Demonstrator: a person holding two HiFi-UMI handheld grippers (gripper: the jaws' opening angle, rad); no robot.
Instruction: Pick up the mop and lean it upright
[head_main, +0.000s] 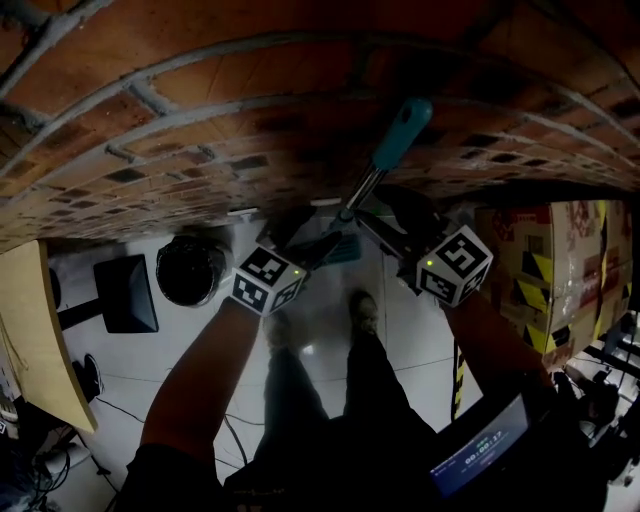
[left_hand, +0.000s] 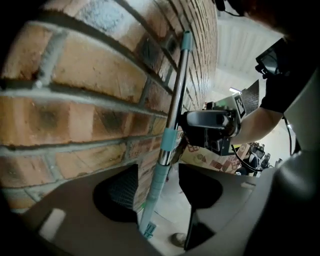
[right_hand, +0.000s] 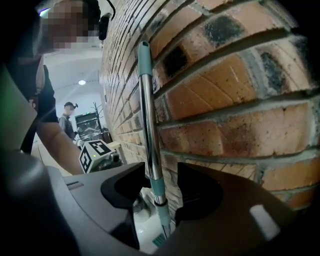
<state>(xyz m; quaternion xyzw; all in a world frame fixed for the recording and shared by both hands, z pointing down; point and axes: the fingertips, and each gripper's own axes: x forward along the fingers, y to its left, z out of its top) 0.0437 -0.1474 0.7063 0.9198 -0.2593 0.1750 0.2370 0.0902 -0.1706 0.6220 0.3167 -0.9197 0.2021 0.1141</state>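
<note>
Mop (head_main: 402, 135) leans upright on the brick wall (head_main: 200, 80) — your left gripper (left_hand: 159, 192) and right gripper (right_hand: 160, 187) jaws spread, flanking its pole (right_hand: 149, 125).

The right gripper (right_hand: 159, 195) has its dark jaws spread. The silver metal mop pole with teal sleeves (right_hand: 149, 125) stands upright between them, touching neither, against the red brick wall (right_hand: 235, 105). Farther left, the left gripper (right_hand: 96, 155) shows its black-and-white marker cube.

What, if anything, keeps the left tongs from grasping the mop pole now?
Likely nothing, so yes: the pole stands between the open left tongs, with only the wall behind it.
</note>
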